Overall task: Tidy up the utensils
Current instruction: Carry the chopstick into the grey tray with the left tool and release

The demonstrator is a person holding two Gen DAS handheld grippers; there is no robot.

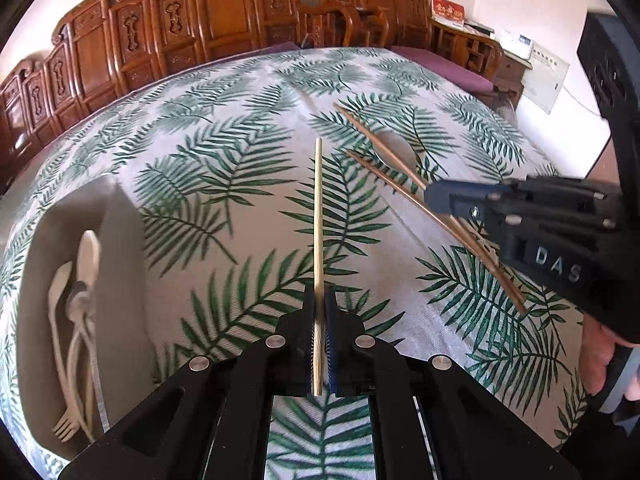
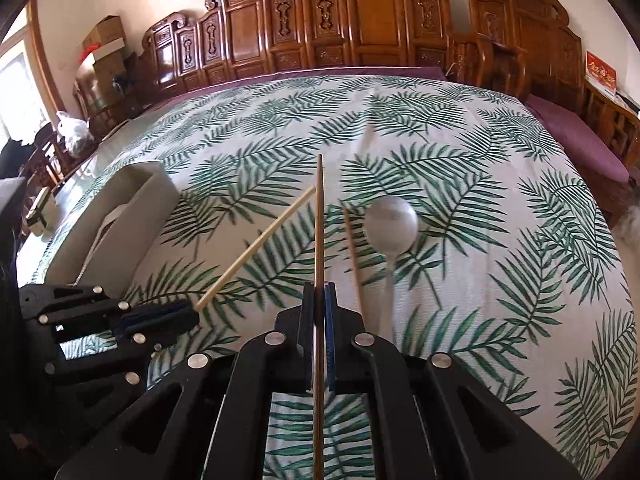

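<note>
My left gripper (image 1: 319, 300) is shut on a pale bamboo chopstick (image 1: 318, 216) that points forward above the leaf-print cloth; this gripper (image 2: 188, 314) and its chopstick (image 2: 256, 246) also show in the right wrist view. My right gripper (image 2: 319, 296) is shut on a brown chopstick (image 2: 319, 220); it shows in the left wrist view (image 1: 434, 196) too. A second brown chopstick (image 2: 352, 256) and a silver spoon (image 2: 390, 224) lie on the cloth just right of it. A beige utensil tray (image 1: 116, 232) at the left holds white spoons and a fork (image 1: 76, 308).
The table is covered with a white cloth with green leaves (image 2: 500, 200). Carved wooden chairs (image 2: 360, 20) line the far side, and a purple cushioned bench (image 2: 576, 136) stands at the right. Boxes (image 2: 104, 44) are stacked at the far left.
</note>
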